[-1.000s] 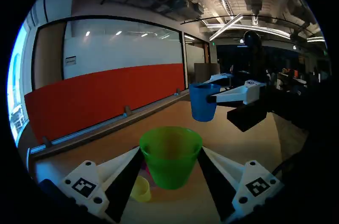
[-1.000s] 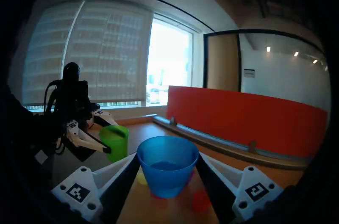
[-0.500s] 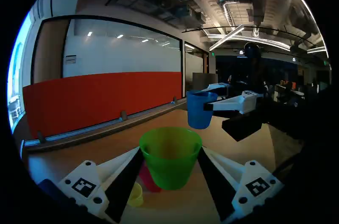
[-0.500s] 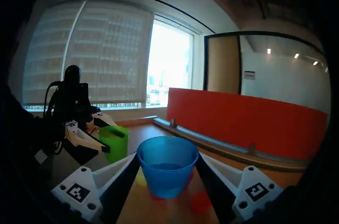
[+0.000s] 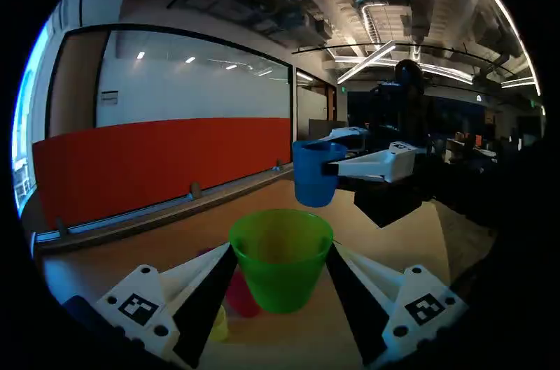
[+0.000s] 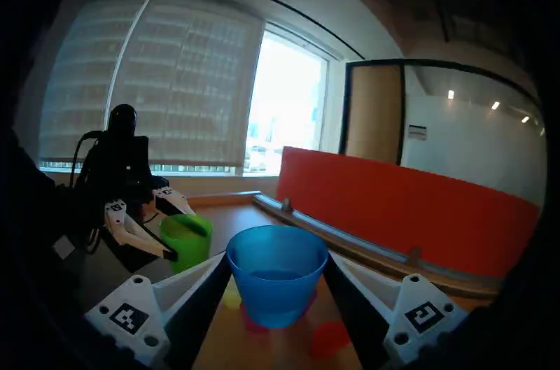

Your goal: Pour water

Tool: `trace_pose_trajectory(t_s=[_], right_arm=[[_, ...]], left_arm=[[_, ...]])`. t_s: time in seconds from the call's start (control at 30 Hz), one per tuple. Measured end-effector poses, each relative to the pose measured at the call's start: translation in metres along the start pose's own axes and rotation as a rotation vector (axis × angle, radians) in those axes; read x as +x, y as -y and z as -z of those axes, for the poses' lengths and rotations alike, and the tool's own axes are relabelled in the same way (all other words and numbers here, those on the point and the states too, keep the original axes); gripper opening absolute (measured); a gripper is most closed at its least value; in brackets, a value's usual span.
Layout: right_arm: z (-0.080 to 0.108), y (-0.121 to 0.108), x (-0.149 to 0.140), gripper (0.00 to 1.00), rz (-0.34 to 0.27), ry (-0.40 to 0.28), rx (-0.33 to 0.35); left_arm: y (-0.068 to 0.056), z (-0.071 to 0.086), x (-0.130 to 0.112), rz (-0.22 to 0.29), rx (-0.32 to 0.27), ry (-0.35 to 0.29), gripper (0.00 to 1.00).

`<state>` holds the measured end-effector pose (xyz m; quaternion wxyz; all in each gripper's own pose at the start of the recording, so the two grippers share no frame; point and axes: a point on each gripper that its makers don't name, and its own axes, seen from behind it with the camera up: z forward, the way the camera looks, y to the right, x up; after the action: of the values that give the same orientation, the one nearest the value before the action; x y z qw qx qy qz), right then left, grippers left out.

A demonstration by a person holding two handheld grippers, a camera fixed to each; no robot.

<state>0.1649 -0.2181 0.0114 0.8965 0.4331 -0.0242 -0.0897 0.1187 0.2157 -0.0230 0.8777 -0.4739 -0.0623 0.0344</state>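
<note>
The left tool (image 5: 280, 273) is pinching a green cup (image 5: 281, 247) upright between its two fingers, clear of the worktop (image 5: 392, 230). The right tool (image 6: 277, 285) is clamped the same way on a blue cup (image 6: 277, 258) with a little water (image 6: 277, 275) in the bottom. The blue cup hangs ahead of the left tool and slightly to its right, near the green one but not over it. To my eye the pour has not begun. The blue lip should come right above the green rim before any tilt, then tip slowly while the green cup stays level. A small red cup (image 5: 241, 294) and a yellow one (image 5: 218, 324) sit below the left tool, where a spill would land.
</note>
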Motion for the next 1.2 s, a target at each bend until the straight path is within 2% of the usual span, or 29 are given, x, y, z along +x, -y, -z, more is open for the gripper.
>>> trace_pose_trajectory(t_s=[0.3,0.6,1.2], right_arm=[[-0.005,0.003,0.013,0.92,0.088,-0.004,0.013],[-0.012,0.004,0.03,0.92,0.184,-0.015,0.02],[-0.025,0.011,0.049,0.91,0.394,-0.001,0.037]], left_arm=[[-0.009,-0.003,-0.006,-0.009,-0.03,-0.001,0.86],[-0.018,-0.008,-0.012,0.003,-0.063,-0.007,0.86],[-0.024,-0.011,-0.012,0.025,-0.092,-0.029,0.86]])
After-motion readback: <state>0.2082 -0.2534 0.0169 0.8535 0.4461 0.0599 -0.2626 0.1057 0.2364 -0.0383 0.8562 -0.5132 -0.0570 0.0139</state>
